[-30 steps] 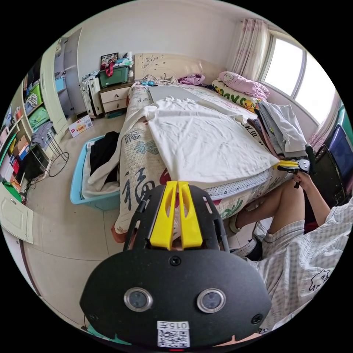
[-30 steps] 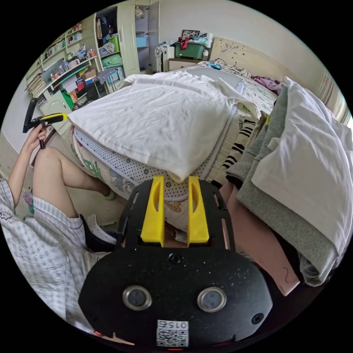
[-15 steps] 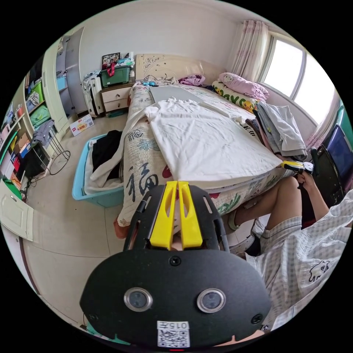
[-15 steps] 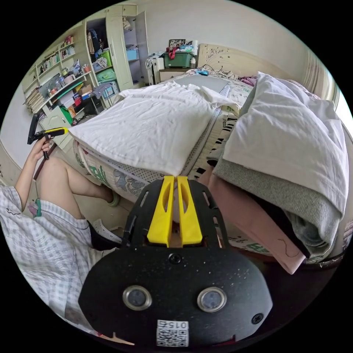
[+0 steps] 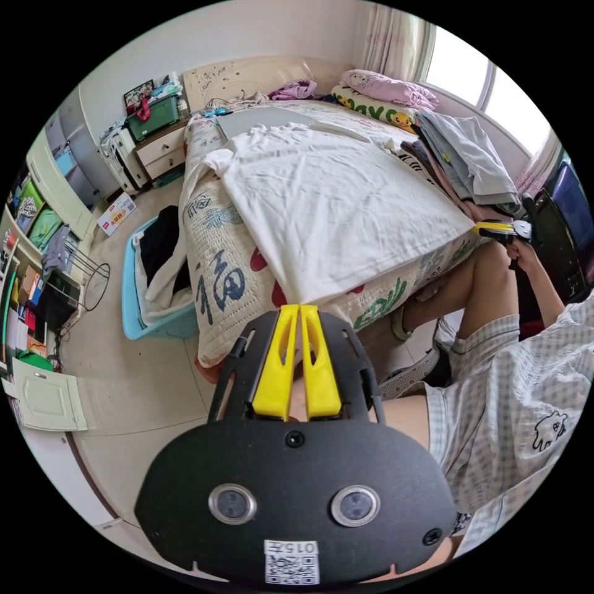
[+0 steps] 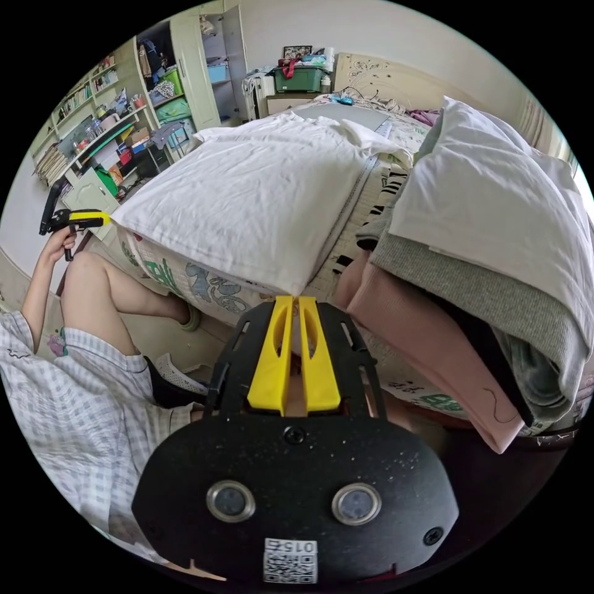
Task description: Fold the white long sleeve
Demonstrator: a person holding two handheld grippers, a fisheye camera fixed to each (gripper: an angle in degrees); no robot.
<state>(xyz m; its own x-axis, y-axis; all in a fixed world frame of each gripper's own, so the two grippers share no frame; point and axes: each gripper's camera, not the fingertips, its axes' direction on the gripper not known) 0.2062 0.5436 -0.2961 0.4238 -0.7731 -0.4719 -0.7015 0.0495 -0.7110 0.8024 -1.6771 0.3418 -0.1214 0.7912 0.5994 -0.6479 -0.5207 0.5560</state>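
The white long sleeve (image 5: 334, 192) lies spread flat on the bed, collar toward the headboard and hem at the near edge. My left gripper (image 5: 299, 309) is shut on one hem corner, which is drawn to a point between the yellow jaws. My right gripper (image 6: 295, 302) is shut on the other hem corner of the long sleeve (image 6: 260, 185). In the left gripper view the right gripper (image 5: 498, 229) sits at the bed's far corner in a hand. In the right gripper view the left gripper (image 6: 83, 218) shows beyond a knee. One sleeve hangs over the bed's side.
A stack of folded clothes (image 6: 495, 235) sits on the bed right beside the right gripper, also seen as the stack (image 5: 464, 161). A blue bin (image 5: 133, 315) with clothes stands on the floor by the bed. The person's legs (image 5: 489, 291) are between the grippers.
The right gripper's jaws, open a second ago, have closed on the hem corner. The left gripper stayed shut on its corner; both views have shifted with the hands.
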